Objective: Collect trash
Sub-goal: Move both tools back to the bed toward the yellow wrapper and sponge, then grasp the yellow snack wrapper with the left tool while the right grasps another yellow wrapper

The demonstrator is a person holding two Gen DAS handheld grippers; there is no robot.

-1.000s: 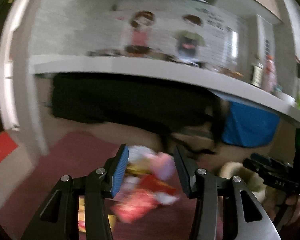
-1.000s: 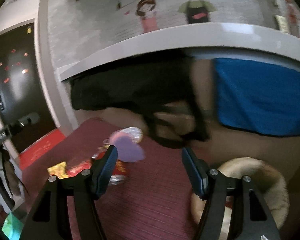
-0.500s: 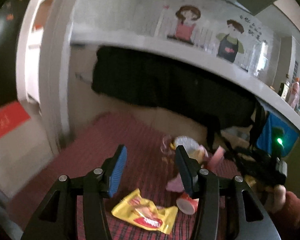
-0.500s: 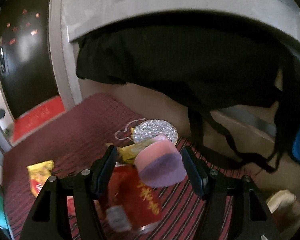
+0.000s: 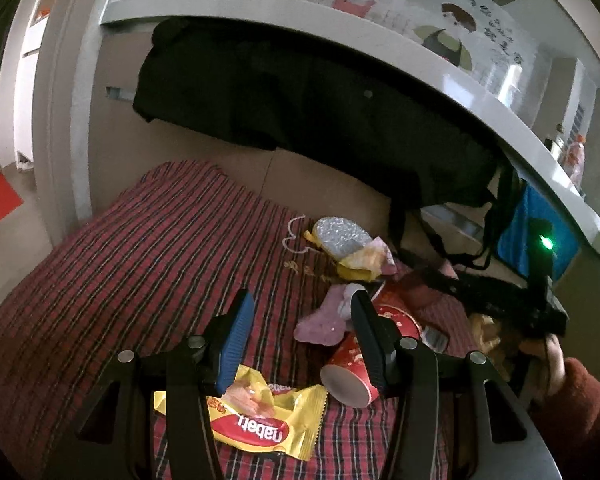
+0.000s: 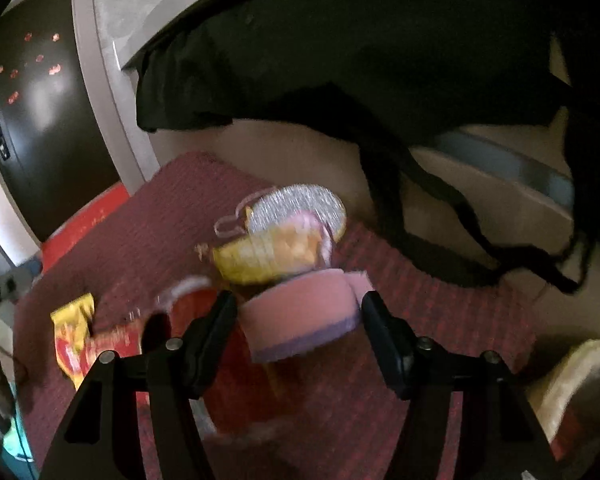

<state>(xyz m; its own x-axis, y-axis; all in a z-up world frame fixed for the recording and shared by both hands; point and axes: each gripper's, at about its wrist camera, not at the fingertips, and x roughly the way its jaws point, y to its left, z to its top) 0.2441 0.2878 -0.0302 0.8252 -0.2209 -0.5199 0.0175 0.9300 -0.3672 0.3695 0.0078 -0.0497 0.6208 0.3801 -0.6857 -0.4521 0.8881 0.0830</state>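
Litter lies on a red striped cloth (image 5: pixel 140 264). My left gripper (image 5: pixel 300 308) hangs open above it, with only cloth between its fingers. A yellow snack wrapper (image 5: pixel 260 424) lies beneath them. A tipped red paper cup (image 5: pixel 352 368) rests just right of the right finger, beside a pink scrap (image 5: pixel 324 320). Farther back sit a silver glittery disc (image 5: pixel 340 236) and a crumpled yellow wrapper (image 5: pixel 360 264). My right gripper (image 6: pixel 296 308) is closing; a round pink and purple sponge-like piece (image 6: pixel 300 320) sits between its jaws, and the pads look just clear of it.
A black garment (image 5: pixel 300 100) with dangling straps hangs from a grey ledge (image 5: pixel 380 36) right behind the litter. A blue cloth (image 5: pixel 540 236) hangs at the right. A beige fluffy thing (image 6: pixel 572 384) lies to the right. A hand in a red sleeve (image 5: pixel 572 392) holds the right gripper.
Both grippers have sunk and come closer to the litter. The left view now has the yellow wrapper under its fingers. The pink piece now fills the gap between the right jaws.
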